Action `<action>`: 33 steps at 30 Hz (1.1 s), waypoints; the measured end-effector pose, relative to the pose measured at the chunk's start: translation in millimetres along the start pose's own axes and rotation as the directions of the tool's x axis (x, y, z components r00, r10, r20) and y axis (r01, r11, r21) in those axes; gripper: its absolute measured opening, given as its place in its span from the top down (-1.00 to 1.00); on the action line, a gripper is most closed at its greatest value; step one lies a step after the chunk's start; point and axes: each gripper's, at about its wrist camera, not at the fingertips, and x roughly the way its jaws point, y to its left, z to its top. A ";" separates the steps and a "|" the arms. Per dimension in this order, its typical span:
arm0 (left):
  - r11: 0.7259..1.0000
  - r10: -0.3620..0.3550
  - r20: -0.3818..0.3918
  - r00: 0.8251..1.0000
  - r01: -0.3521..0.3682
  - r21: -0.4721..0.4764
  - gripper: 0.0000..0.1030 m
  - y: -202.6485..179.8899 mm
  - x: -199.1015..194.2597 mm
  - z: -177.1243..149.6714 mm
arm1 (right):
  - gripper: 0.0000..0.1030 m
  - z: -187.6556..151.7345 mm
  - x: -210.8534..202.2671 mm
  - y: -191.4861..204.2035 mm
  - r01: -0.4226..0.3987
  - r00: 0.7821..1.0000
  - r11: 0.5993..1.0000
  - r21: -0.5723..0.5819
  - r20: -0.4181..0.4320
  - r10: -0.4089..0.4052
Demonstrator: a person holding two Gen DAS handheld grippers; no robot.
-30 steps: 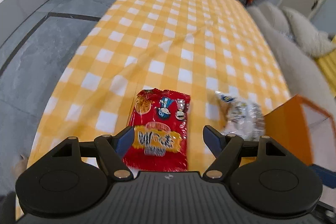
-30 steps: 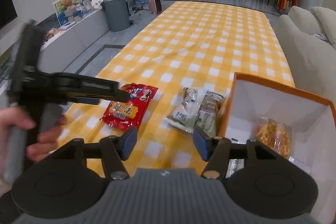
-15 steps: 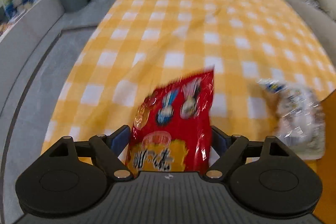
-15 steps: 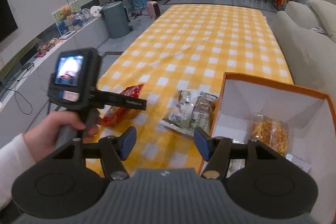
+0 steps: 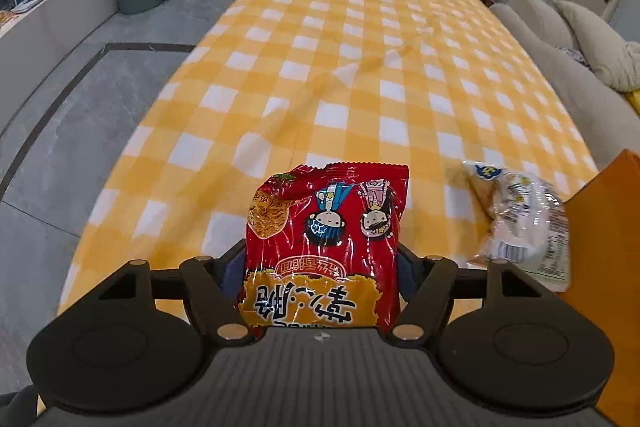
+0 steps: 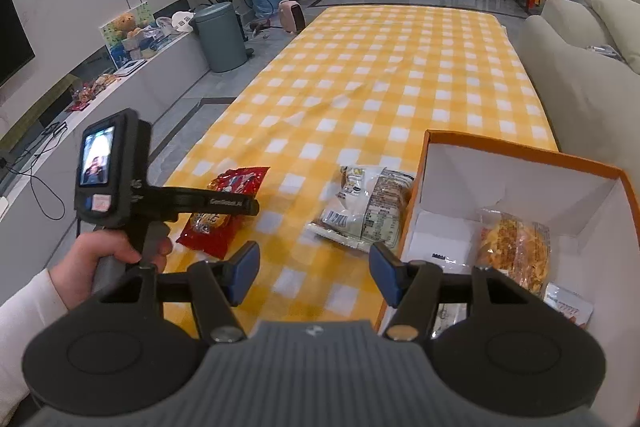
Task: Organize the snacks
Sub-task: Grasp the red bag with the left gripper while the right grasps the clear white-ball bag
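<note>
L gripper [image 5: 322,267] jaws, just closing, pinch red snack bag [image 5: 326,239] w/ Chinese lettering & 2 cartoon faces. R gripper [image 6: 314,273] spread, empty.

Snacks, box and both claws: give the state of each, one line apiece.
Red snack bag: between the left claw's fingers, far end tilted up.
Left claw: jaws just closing, gripping the red bag.
Right claw: open, empty.
Clear snack packs: lying on the cloth beside the box.
Orange box: open, snacks inside.
Gray bin: lid shut.
</note>
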 end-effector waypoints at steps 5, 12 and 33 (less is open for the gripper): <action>0.998 -0.008 0.008 1.000 0.009 -0.059 -0.58 13.7 -14.9 -11.8 | -0.16 13.3 -1.1 -9.2 -0.034 0.999 0.998 0.056 -0.011 0.035; 0.996 -0.014 -0.041 0.999 0.010 -0.093 -0.58 39.2 -9.0 -17.6 | -0.16 65.2 39.7 2.4 -0.014 0.992 0.997 0.081 -0.123 0.024; 0.959 -0.197 -0.029 0.980 0.186 -0.215 -0.58 66.6 -23.5 -3.5 | -0.19 40.6 205.8 45.6 0.607 0.784 0.794 -0.021 -0.150 -0.603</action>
